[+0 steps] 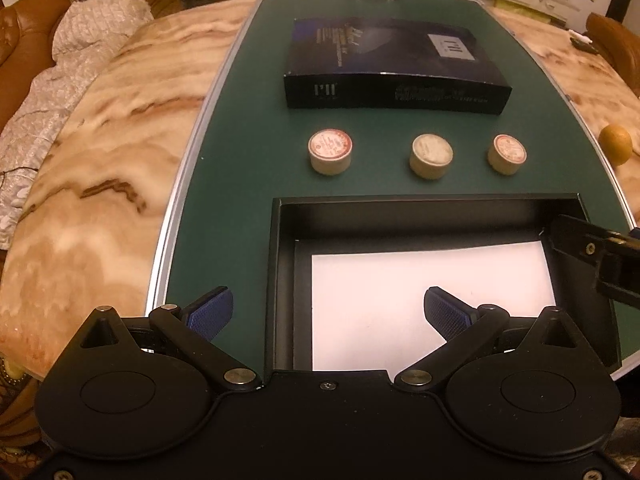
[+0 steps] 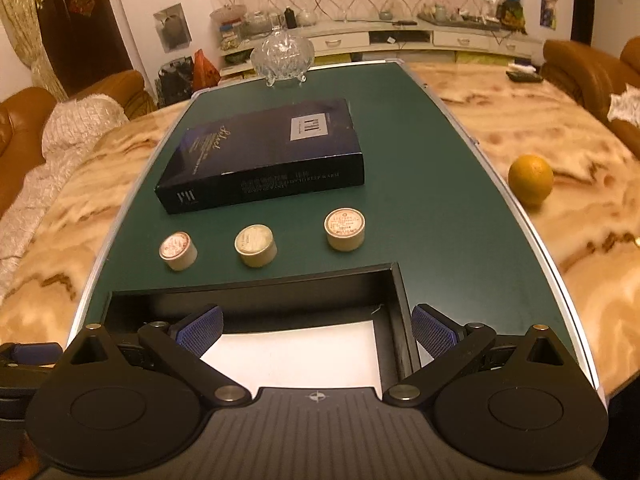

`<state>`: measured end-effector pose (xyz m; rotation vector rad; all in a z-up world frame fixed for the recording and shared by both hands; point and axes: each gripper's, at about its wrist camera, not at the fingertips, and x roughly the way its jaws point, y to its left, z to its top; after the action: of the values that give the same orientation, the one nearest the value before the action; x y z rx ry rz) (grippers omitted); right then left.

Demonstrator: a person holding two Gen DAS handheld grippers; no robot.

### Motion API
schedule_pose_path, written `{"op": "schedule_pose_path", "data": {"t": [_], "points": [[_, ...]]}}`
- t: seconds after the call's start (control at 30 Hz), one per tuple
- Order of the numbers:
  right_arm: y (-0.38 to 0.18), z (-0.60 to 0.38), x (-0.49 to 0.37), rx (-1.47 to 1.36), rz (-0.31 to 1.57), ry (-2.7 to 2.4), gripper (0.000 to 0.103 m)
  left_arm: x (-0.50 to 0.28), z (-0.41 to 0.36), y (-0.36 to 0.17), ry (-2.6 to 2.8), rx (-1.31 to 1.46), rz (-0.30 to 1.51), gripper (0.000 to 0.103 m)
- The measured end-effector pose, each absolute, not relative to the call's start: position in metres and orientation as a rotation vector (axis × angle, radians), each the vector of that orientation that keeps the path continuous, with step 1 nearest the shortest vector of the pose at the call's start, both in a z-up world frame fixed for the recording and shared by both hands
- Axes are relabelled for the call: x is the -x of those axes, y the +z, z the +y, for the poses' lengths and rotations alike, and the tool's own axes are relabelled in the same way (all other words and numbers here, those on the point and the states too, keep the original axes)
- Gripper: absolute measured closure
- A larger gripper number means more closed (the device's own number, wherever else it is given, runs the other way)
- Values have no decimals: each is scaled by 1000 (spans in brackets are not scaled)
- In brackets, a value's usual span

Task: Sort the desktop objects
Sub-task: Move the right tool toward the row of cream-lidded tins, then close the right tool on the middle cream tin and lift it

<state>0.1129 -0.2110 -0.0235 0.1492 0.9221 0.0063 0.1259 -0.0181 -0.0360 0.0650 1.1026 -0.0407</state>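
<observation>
You are at the very start of the sort: nothing is picked up, and both tools hang over the near end of the green mat. Your left gripper has its fingers wide apart and empty, straddling the left wall of the open black tray; your right gripper is likewise spread and empty, straddling the tray's right wall. The tray holds only a white sheet of paper. Just beyond its far rim, three small round tins sit in a row, well apart from one another: the left tin, the middle tin and the right tin. Behind them lies a dark box. The likely next move is to carry one gripper forward over the rim, set its fingers either side of the nearest tin, and close squarely across its round wall so it does not roll out.
</observation>
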Motion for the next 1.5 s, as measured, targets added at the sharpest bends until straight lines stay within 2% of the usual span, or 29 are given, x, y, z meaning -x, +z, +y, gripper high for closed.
{"op": "schedule_pose_path", "data": {"t": [0.33, 0.57, 1.2, 1.43, 1.5], "points": [[-24, -226, -144, -197, 945, 46, 0, -139, -10, -41, -34, -32, 1125, 0], [-37, -227, -164, -141, 1015, -6, 0, -149, -12, -39, -37, -22, 1124, 0], [-55, -229, -240, -51, 1025, 1, 0, -173, -5, -29, -7, 24, 1105, 0], [-74, -230, -264, -38, 1049, -15, 10, -171, -2, -34, -6, 19, 1116, 0], [-80, -232, -269, -53, 1066, -4, 16, -171, -1, -35, -3, 20, 1120, 0]]}}
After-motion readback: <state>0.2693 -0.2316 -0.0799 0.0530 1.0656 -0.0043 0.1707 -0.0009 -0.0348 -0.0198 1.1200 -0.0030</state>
